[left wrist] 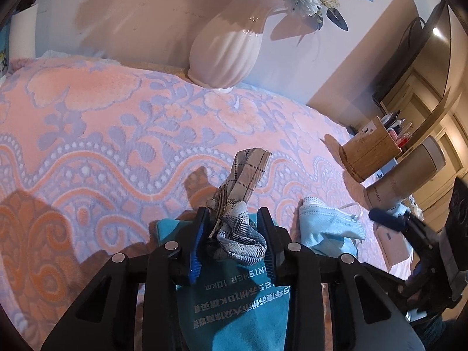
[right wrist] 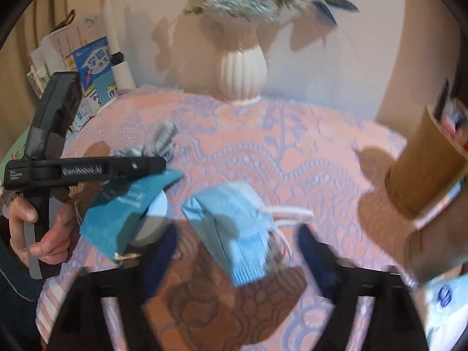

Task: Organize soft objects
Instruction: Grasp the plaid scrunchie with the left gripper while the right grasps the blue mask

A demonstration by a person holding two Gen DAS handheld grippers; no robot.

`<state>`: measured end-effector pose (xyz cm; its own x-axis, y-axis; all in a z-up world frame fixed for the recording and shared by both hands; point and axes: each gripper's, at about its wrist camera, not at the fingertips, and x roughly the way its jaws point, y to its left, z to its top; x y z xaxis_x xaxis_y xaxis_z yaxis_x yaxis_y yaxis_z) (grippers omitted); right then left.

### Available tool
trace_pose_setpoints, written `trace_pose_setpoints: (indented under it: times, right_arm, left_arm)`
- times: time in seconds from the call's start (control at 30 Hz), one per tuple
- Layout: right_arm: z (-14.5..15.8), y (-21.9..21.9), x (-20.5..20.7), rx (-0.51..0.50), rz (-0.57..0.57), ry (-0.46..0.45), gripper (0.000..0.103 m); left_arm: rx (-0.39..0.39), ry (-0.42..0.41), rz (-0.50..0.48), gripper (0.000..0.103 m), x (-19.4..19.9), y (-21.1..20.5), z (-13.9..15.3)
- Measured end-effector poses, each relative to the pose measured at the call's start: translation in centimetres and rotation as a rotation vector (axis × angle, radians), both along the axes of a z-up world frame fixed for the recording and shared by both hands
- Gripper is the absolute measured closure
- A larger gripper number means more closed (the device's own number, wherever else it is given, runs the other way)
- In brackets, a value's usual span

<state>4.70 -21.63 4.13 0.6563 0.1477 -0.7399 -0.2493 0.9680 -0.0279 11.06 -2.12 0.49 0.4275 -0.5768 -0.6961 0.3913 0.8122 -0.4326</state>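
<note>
Left jaws: narrowed on a plaid cloth (left wrist: 239, 225) held in the left gripper (left wrist: 232, 242); both blue pads (left wrist: 194, 251) appear to press its bunched lower end, and the free end stands up beyond the tips.
Right jaws: spread wide on the right gripper (right wrist: 237, 260), nothing between the pads; a blue mask (right wrist: 234, 234) lies on the blanket just past them (this view is blurred).
Teal pouch: under the left gripper (left wrist: 234, 307), printed side up, seemingly pulled over a pale round thing (right wrist: 153, 219) that I cannot identify.
Mask: just beside the pouch in the left view (left wrist: 327, 225), ear loops trailing toward the cups.
Blanket: pink and lilac (left wrist: 102, 122), covering the table.
Far end: 1 white vase (left wrist: 225, 55) with flowers at the wall; a brown box of pens (left wrist: 371, 152) and a cup (left wrist: 403, 178) to the right.
Step in hand: my guess is that the cloth is being tucked into the pouch, with the mask next.
Next move: lower the cloth into the pouch mouth, then bring the right jaws down over the mask's body, not the loops.
Left view only: the grip on the cloth and the pouch's lettering.
Right view only: the hand (right wrist: 44, 228) gripping the left tool's handle, and books (right wrist: 84, 67) stacked at the far left.
</note>
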Motion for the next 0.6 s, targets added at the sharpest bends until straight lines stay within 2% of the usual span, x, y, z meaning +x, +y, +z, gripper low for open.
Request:
trace_pose_setpoints:
  times: [0.1,0.13,0.17,0.23,0.3,0.33,0.37,0.4,0.47,0.6]
  right_arm:
    - [-0.9,1.1,1.5,-0.024,0.054,0.009,0.009]
    - [-1.4,1.2,2.0,-0.033,0.057,0.013,0.014]
    - [-2.0,1.3,2.5,-0.043,0.066,0.023,0.027]
    - [-3.3,1.1,3.2,-0.052,0.081,0.048,0.042]
    - [-3.5,0.8,3.2,-0.023,0.085,0.051,0.048]
    - [-3.2,0.7,3.0,-0.017,0.089,0.038,0.063]
    - [-3.1,0.6,2.8,-0.012,0.088,0.034,0.072]
    - [-3.3,0.7,2.7,-0.014,0.080,0.037,0.074]
    - [-3.1,0.7,2.5,-0.023,0.066,0.026,0.086]
    - [-2.1,-0.1,1.8,0.020,0.031,0.018,0.089]
  left_arm:
    - [0.002,-0.004,-0.007,0.072,-0.1,0.0,0.0]
    - [0.003,-0.005,-0.012,0.072,-0.1,0.0,0.0]
    - [0.005,-0.006,-0.016,0.072,-0.1,-0.1,0.0]
    - [0.010,-0.009,-0.022,0.072,-0.1,-0.2,0.0]
    - [0.013,-0.011,-0.024,0.073,-0.1,-0.3,0.0]
    - [0.017,-0.015,-0.021,0.075,-0.1,-0.3,0.0]
    - [0.022,-0.016,-0.019,0.077,-0.1,-0.3,0.0]
    - [0.028,-0.019,-0.013,0.080,-0.1,-0.4,0.0]
    - [0.041,-0.025,-0.006,0.086,-0.2,-0.5,0.0]
    - [0.073,-0.056,0.004,0.090,-0.8,-0.8,0.5]
